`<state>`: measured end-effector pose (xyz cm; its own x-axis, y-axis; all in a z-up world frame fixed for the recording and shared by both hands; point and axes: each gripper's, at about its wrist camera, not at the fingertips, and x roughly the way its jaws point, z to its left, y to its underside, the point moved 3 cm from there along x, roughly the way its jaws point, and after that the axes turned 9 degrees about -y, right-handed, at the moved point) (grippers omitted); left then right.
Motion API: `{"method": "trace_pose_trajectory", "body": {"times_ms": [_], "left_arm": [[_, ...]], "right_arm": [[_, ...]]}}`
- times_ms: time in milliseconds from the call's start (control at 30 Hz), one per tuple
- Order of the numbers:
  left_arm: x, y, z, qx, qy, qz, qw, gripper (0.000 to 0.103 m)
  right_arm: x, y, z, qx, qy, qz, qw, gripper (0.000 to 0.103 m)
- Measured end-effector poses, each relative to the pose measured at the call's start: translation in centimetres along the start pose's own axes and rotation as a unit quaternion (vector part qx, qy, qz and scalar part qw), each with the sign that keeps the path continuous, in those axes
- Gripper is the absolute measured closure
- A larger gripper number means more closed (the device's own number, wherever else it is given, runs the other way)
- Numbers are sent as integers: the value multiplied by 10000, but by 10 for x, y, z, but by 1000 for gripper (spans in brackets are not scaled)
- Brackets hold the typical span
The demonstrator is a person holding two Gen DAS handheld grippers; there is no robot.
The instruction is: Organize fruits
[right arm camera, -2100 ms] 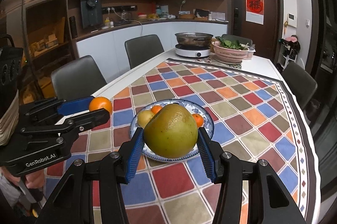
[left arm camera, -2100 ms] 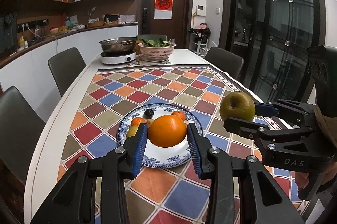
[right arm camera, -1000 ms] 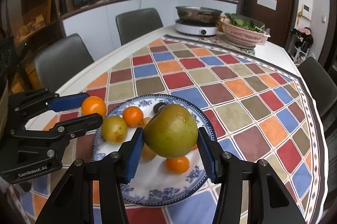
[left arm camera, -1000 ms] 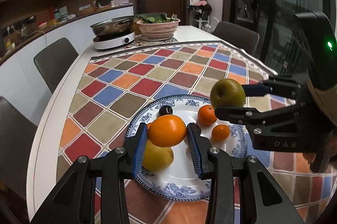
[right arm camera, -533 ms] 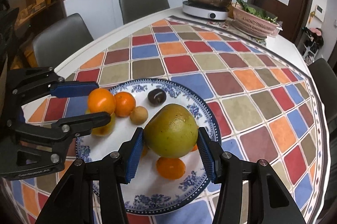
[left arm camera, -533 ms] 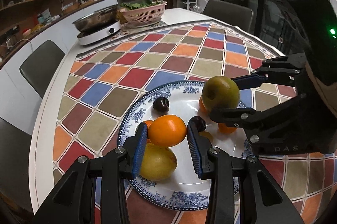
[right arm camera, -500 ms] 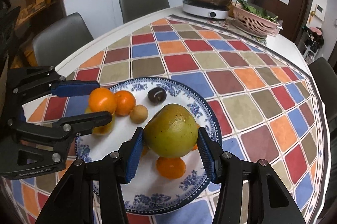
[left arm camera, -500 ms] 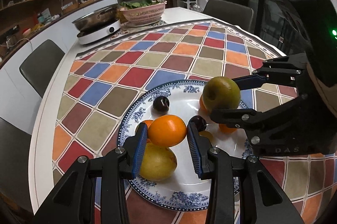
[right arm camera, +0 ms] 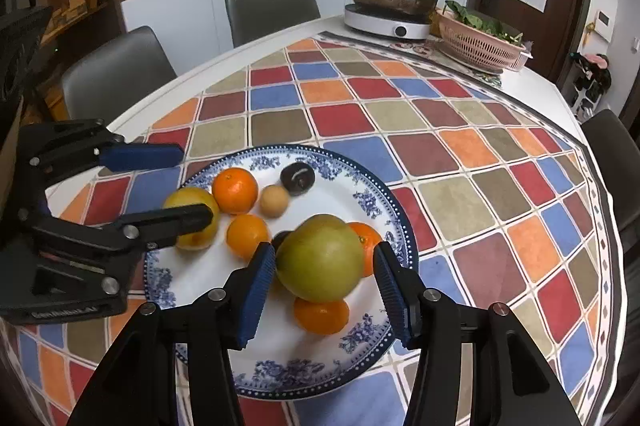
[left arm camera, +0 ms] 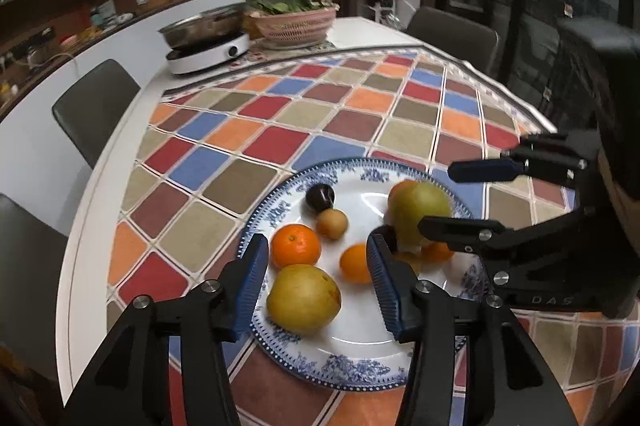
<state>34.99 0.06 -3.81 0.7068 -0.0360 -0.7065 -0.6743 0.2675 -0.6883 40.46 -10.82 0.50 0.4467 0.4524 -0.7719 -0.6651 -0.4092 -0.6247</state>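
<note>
A blue-and-white plate on the checkered cloth holds several fruits. My left gripper is open and empty above the plate's near edge; it also shows in the right wrist view. An orange lies on the plate between its fingers, beside a yellow pear and a larger orange. My right gripper is open around a big green-yellow fruit, which rests among small oranges. A dark plum and a small brown fruit lie farther back.
A hotpot cooker and a pink basket of greens stand at the table's far end. Grey chairs line the table's sides. The white table edge runs close on the left.
Both grippers opened. The orange dropped from my left gripper onto the plate, and the green-yellow fruit left my right gripper's hold and sits on the plate. Both grippers came lower over the plate.
</note>
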Motion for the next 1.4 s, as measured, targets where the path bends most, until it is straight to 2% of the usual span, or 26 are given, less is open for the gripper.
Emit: {"method": "trace_pose_trajectory", "body": {"times_ms": [200, 333, 533, 667, 833, 1033, 1400], "left_arm": [[-33, 6, 0, -134, -161, -182, 9996, 48], [-57, 13, -1, -323, -194, -316, 9988, 46], [-96, 25, -5, -597, -298, -499, 9965, 38], [-121, 32, -10, -656, -411, -680, 9947, 31], [-151, 45, -17, -790, -421, -858, 9923, 22], [-179, 62, -24, -903, -587, -1024, 9889, 12], [-221, 87, -39, -1002, -585, -1182, 9862, 7]], "right_arm": [[-22, 4, 10, 66, 10, -174, 9998, 51], [-46, 11, 21, 131, 89, -383, 9991, 51], [-85, 25, 35, 336, 214, -678, 9969, 51], [-115, 39, 44, 501, 425, -964, 9932, 39], [-144, 55, 54, 667, 573, -1153, 9894, 39], [-178, 77, 68, 816, 785, -1376, 9840, 34], [-213, 113, 89, 988, 865, -1585, 9786, 34]]}}
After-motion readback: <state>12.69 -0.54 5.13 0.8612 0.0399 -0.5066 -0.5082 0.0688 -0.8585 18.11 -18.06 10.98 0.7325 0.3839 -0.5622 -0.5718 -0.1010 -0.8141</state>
